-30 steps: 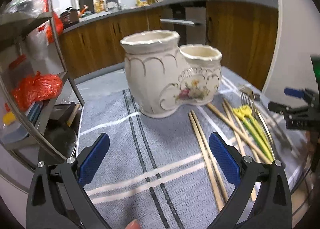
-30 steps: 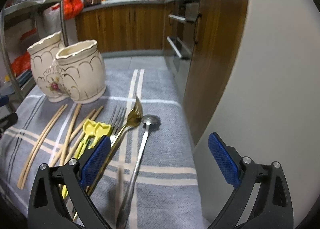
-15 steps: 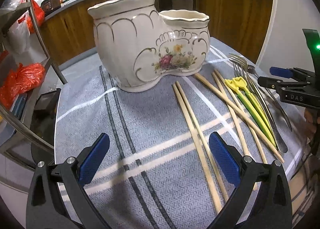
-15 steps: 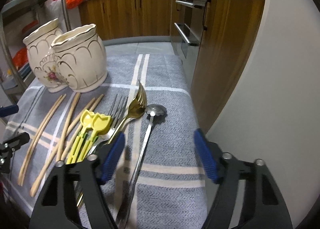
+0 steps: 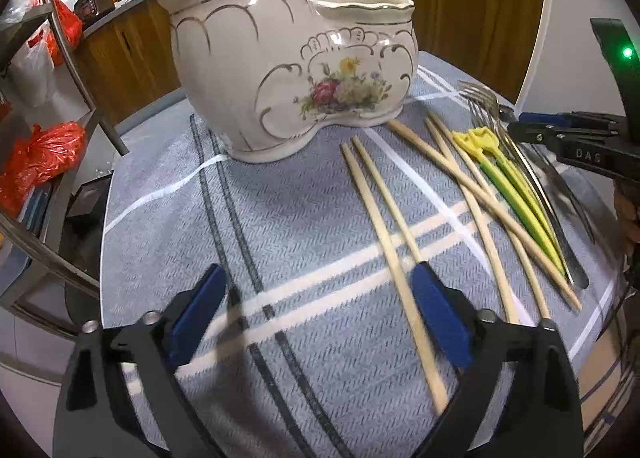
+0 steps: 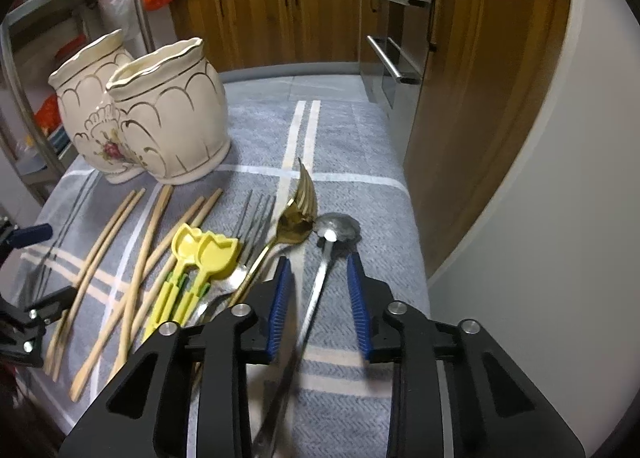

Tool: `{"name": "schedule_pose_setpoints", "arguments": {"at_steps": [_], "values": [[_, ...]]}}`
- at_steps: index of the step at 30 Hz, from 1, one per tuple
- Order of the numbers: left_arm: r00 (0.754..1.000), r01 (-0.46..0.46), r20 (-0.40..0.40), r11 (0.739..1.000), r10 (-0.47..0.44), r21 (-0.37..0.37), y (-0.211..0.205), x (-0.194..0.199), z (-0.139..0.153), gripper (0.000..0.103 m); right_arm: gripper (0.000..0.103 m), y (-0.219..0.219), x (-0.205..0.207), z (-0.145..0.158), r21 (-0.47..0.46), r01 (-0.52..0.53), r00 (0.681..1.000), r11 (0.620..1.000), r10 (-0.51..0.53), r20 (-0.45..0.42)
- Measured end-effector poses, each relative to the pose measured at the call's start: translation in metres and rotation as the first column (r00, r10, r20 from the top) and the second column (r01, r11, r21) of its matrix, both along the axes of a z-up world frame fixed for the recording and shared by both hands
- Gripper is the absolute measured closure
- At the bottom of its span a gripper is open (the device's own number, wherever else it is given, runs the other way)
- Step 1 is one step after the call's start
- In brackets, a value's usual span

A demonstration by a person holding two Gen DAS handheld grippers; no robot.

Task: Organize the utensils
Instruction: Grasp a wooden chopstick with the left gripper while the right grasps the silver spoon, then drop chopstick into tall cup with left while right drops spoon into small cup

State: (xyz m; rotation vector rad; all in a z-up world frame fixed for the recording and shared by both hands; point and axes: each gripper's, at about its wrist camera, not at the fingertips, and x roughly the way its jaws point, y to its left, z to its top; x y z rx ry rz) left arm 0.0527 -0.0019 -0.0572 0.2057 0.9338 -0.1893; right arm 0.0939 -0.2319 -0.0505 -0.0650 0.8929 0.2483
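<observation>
Utensils are lying side by side on the striped cloth [image 5: 280,226] over the tabletop, and we are getting ready to sort them into the flowered holder [image 5: 288,70], which is standing at the far end with its two cups open at the top. Our right tool [image 6: 318,298] is hanging low over the long silver spoon [image 6: 324,258], with the handle running between its blue pads. The gap is partly closed but not pinching yet, so we think the spoon is the first pick. It is lying apart from the gold fork [image 6: 294,214], so it looks easy to lift alone. Our left tool [image 5: 320,318] is spread wide just over the cloth, holding nothing, with one of the bamboo chopsticks [image 5: 384,226] passing by its right pad. The yellow-green picks [image 6: 188,274] are resting between the chopsticks and the forks.
</observation>
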Motion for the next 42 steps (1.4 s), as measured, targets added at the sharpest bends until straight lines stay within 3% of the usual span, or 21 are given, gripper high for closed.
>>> {"name": "schedule_pose_setpoints", "arguments": {"at_steps": [6,10,13,21,26,31,35,42], "values": [[0.999,0.047,-0.016,0.997,-0.048,-0.067,-0.007,0.002,0.003,0.056,0.082,-0.002,0.009,0.0,0.006,-0.002,1.0,1.0,0.002,0.009],[0.997,0.073,0.0,0.995,-0.073,-0.07,-0.013,0.0,0.003,0.069,0.095,-0.003,0.008,-0.001,-0.001,0.008,1.0,1.0,-0.008,0.028],[0.998,0.066,0.007,0.996,-0.066,-0.067,-0.012,0.004,0.003,0.094,0.099,-0.002,0.004,0.001,-0.005,0.017,0.999,1.0,-0.017,0.045],[0.999,0.054,0.015,0.99,-0.052,-0.13,0.002,0.005,0.004,0.097,0.099,-0.007,-0.02,0.017,0.021,0.013,0.989,1.0,-0.016,0.148],[0.992,0.09,0.107,0.978,-0.071,-0.186,0.012,-0.01,0.02,0.097,0.1,-0.008,-0.039,0.037,0.041,-0.005,0.966,0.999,-0.006,0.257],[0.968,0.118,0.242,0.965,-0.06,-0.234,0.024,-0.024,0.039,0.097,0.1,0.003,-0.057,0.06,0.028,-0.025,0.927,0.999,0.013,0.374],[0.954,0.123,0.297,0.96,-0.045,-0.251,0.033,-0.028,0.049,0.097,0.1,0.011,-0.065,0.074,0.015,-0.045,0.895,0.999,0.034,0.444],[0.904,0.156,0.427,0.949,-0.026,-0.273,0.039,-0.034,0.083,0.097,0.1,0.034,-0.062,0.103,0.02,-0.075,0.845,0.997,0.053,0.532]]}}
